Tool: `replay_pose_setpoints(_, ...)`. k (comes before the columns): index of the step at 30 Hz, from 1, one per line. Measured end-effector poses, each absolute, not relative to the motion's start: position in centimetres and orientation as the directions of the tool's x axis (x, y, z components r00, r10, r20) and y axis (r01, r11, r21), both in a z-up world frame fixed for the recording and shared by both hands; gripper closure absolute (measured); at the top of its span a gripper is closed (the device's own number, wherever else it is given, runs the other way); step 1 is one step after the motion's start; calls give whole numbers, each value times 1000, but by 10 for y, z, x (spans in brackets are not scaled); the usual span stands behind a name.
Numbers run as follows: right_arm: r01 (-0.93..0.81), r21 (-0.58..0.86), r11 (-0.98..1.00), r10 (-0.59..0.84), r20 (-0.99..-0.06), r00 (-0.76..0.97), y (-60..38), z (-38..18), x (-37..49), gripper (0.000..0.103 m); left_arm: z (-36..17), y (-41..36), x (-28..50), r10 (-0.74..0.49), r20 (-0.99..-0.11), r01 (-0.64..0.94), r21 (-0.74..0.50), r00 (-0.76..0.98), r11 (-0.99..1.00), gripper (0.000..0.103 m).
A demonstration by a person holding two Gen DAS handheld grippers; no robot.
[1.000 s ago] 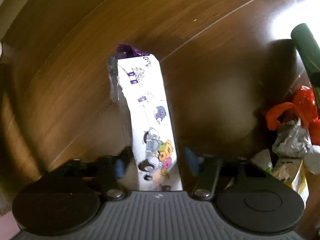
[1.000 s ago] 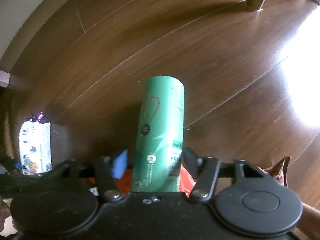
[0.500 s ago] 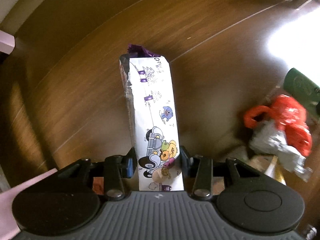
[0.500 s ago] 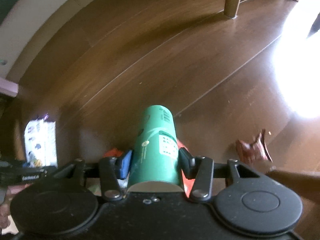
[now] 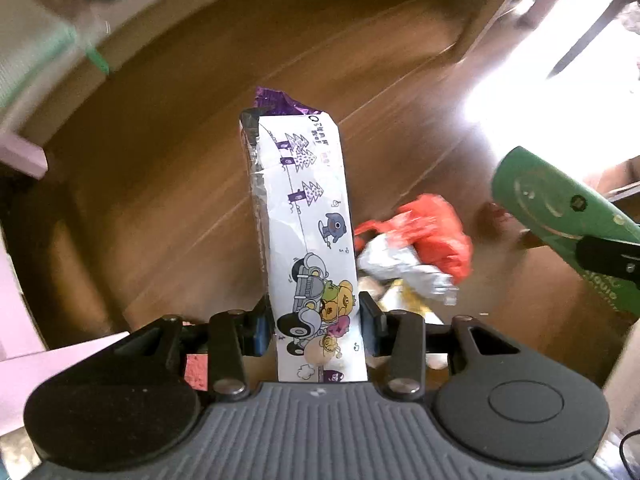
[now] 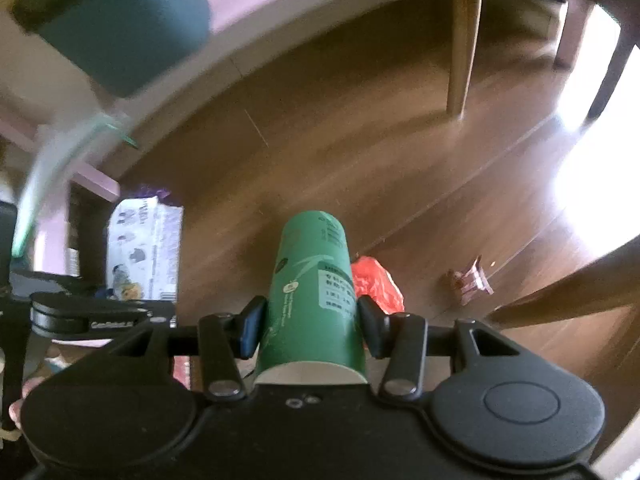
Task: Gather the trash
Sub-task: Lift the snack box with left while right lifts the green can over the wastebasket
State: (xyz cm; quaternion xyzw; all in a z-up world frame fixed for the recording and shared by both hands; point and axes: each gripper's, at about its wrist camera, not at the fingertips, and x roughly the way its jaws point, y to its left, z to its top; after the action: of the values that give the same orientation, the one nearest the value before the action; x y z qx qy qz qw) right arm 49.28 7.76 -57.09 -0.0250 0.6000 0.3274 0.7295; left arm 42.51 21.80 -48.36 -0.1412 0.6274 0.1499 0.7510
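Your left gripper (image 5: 318,330) is clamped on the lower end of a carton (image 5: 306,216); it looks light and thin-walled, already torn at the far end, so squeeze gently near the base. Its print shows cartoon animals in a car and small trees; the writing is too small to read. Your right gripper (image 6: 310,326) pinches a green tube (image 6: 310,284), stiff, smooth, likely slippery; its label is unreadable. Below, red and silver wrappers (image 5: 424,248) lie on the floor (image 5: 160,200).
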Motion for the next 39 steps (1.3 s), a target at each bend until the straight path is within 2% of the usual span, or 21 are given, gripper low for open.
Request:
replay_pose_setpoints(14, -598, 300, 743, 561, -766, 314, -10, -391, 439, 54, -290, 120, 401, 100, -913, -288, -20, 396, 958, 61)
replay_pose_setpoints(21, -611, 256, 749, 595, -664, 452, -61, -315, 424, 54, -203, 62, 395, 113, -836, -198, 5, 537, 980, 61)
replay_pose_setpoints(29, -593, 203, 779, 591, -553, 587, -103, -241, 433, 54, -125, -2, 405, 97, -733, -124, 18, 674, 992, 61)
replay_pose_setpoints(39, -540, 128, 832, 529, -476, 702, -139, -190, 455, 54, -47, -50, 434, 46, -646, -43, 21, 762, 999, 61)
